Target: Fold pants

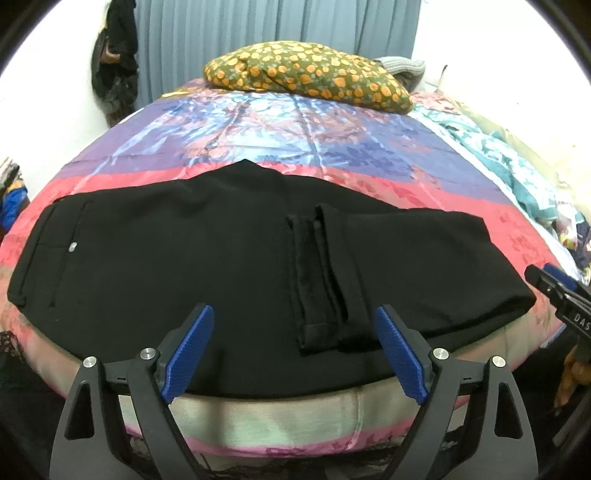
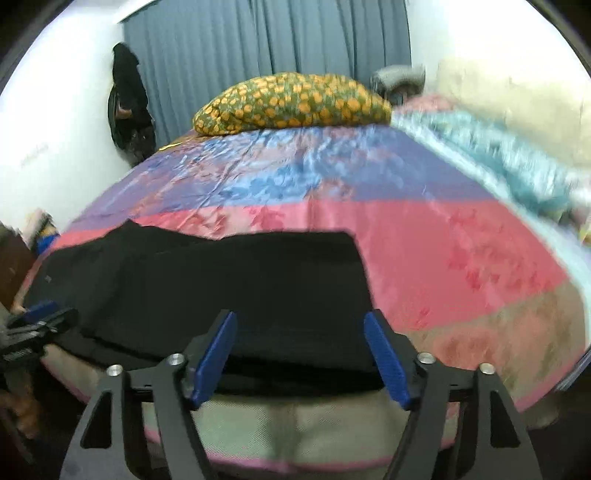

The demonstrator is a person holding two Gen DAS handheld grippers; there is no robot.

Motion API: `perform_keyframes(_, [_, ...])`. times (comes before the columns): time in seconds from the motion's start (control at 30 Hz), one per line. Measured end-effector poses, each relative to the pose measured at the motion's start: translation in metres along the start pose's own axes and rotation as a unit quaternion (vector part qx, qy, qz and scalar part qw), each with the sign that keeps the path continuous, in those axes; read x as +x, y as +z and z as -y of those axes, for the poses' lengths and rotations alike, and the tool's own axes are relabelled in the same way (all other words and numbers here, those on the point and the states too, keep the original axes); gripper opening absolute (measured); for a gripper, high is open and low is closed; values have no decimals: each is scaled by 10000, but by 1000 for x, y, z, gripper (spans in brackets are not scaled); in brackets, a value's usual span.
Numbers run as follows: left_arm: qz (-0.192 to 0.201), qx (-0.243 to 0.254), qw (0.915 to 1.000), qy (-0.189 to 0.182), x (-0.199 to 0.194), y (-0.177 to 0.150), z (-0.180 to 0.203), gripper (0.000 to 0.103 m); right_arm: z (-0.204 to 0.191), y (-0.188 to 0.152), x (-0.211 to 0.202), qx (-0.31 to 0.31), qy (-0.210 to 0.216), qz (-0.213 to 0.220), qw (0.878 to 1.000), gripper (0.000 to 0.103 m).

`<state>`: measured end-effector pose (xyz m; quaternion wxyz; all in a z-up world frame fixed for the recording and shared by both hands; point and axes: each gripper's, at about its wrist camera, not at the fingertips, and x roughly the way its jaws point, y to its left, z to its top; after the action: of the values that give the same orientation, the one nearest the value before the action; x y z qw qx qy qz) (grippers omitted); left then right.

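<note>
The black pants (image 1: 207, 266) lie folded across the bed (image 1: 295, 417) near its front edge, cuffs laid back over the middle — left gripper (image 1: 295, 350) and right gripper (image 2: 301, 354) both hover wide open, holding nothing. Next probably another fold, needing fresh grips on an end.

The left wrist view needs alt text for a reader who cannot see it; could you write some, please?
Black pants lie folded across the near edge of a bed's pink, purple and blue floral satin cover. The left gripper, blue-padded, hangs open above them, holding nothing. An orange-spotted green pillow sits at the far end before a grey curtain.
</note>
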<state>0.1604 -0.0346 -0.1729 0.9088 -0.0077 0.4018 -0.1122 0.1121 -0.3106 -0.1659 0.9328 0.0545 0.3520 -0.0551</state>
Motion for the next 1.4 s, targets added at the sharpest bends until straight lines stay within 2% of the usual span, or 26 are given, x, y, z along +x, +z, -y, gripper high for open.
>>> perform_keyframes(0.03, [18, -26, 10000, 15, -1, 0, -1, 91, -1, 0, -1, -5, -84, 70, 9999, 88])
perform_keyframes(0.07, [59, -55, 9999, 60, -2, 1, -3, 92, -1, 1, -2, 28, -150, 134, 9998, 90])
perform_keyframes(0.23, [85, -154, 9996, 227, 0, 1, -11, 92, 1, 1, 0, 175, -138, 83, 9997, 96])
perform_keyframes(0.37, [108, -347, 9989, 310, -1, 3, -19, 92, -2, 0, 0, 47, -257, 0, 9997, 103])
perform_keyframes(0.67, [247, -425, 9982, 335, -2, 4, -20, 94, -10, 4, -15, -296, -742, 466, 9957, 103])
perform_keyframes(0.93, [370, -323, 9982, 350, -2, 5, -13, 96, -7, 4, -17, -415, -1173, 441, 9912, 103])
perform_keyframes(1.07, [414, -280, 9978, 430, -4, 5, -13, 96, -9, 4, -20, -535, -1260, 541, 9891, 103])
perform_keyframes(1.23, [332, -238, 9978, 515, -4, 2, -15, 99, -27, -3, -19, -1279, -1257, 478, 9826, 103])
perform_keyframes(1.3, [125, -246, 9987, 421, 0, 2, -19, 99, -29, -5, -21, -1340, -1112, 480, 9836, 103])
perform_keyframes(1.4, [125, -266, 9986, 433, -4, 2, -26, 99, -28, -5, -26, -1283, -1043, 531, 9848, 103])
